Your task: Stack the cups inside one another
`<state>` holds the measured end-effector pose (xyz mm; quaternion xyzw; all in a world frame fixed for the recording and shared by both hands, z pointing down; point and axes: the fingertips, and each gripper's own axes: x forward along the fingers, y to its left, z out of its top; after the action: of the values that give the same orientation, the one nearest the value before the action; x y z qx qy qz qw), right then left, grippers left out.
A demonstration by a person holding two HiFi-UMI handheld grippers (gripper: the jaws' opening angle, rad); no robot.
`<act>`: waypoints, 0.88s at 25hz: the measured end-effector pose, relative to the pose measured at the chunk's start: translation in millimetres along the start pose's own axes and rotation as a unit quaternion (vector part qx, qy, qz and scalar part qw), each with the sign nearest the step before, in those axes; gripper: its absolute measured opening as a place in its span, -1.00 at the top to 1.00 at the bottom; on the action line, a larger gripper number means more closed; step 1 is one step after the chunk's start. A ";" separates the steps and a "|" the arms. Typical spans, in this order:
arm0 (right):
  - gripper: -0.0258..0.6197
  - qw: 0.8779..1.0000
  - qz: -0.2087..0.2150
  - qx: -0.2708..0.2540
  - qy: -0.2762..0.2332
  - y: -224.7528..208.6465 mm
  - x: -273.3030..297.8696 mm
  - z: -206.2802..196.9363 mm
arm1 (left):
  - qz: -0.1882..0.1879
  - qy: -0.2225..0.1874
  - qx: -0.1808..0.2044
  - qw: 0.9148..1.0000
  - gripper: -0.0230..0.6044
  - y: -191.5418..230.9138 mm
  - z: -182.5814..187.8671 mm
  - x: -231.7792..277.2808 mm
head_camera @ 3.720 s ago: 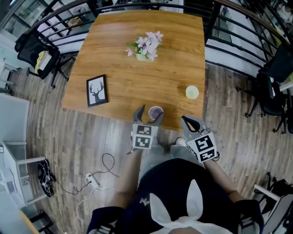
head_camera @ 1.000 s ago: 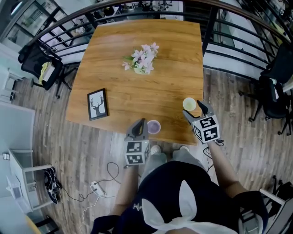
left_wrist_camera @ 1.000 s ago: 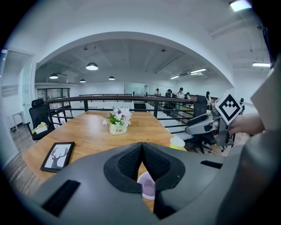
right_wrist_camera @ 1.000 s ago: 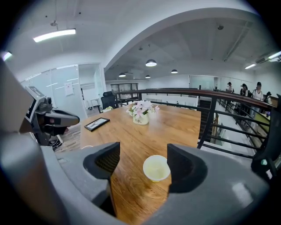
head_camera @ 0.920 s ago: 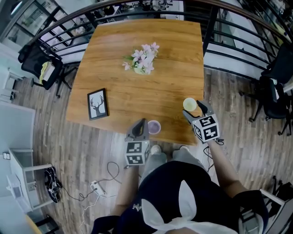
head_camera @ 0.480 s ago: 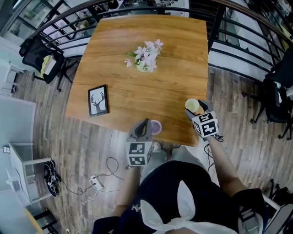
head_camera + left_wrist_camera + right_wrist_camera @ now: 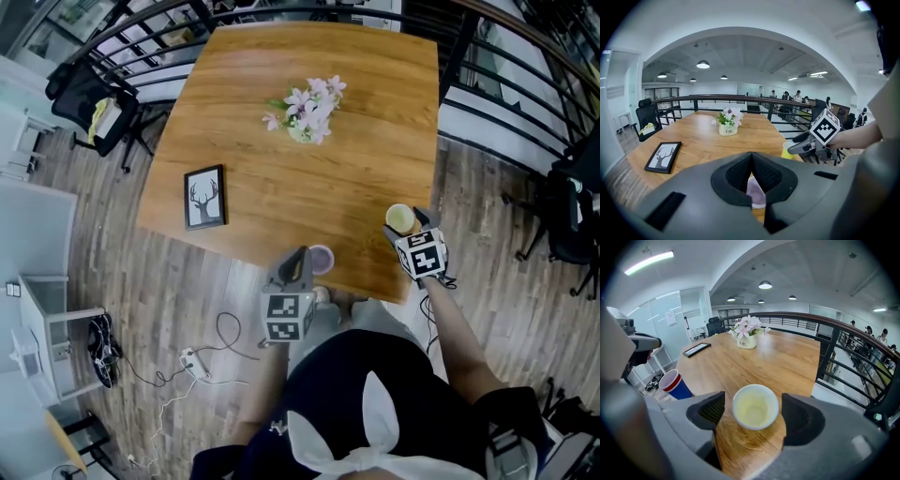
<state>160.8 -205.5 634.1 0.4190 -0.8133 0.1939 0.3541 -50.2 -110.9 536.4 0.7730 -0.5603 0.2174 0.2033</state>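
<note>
**At the table's near edge, two cups well apart**

Near the wooden table's (image 7: 281, 131) right front corner, the yellow cup (image 7: 399, 218) stands upright between the jaws of the right gripper (image 7: 753, 414). Those jaws have just been opening; they stand wide, with neither pad touching the cup. Further left along the same edge, the purple cup (image 7: 322, 258) stands upright just beside the left gripper (image 7: 300, 255), whose jaws are pressed together and hold nothing. Behind them sit a framed deer picture (image 7: 203, 197) and a small pot of flowers (image 7: 307, 117).
</note>
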 end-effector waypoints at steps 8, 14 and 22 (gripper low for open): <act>-0.25 1.000 0.006 0.004 0.016 -1.8 11.4 -6.5 | 0.005 0.002 -0.009 1.000 0.87 -0.9 -4.4 2.0; -0.24 1.000 0.004 0.000 0.023 -5.1 16.5 -11.0 | 0.011 0.004 -0.012 1.000 0.87 1.7 -6.1 3.2; -0.17 1.000 0.010 -0.003 0.022 -2.1 16.6 -10.4 | 0.014 0.002 -0.016 1.000 0.87 6.3 -3.4 2.4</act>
<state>160.2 -209.4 653.4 0.4057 -0.8097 0.2046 0.3714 -55.9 -112.7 541.0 0.7612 -0.5740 0.2128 0.2139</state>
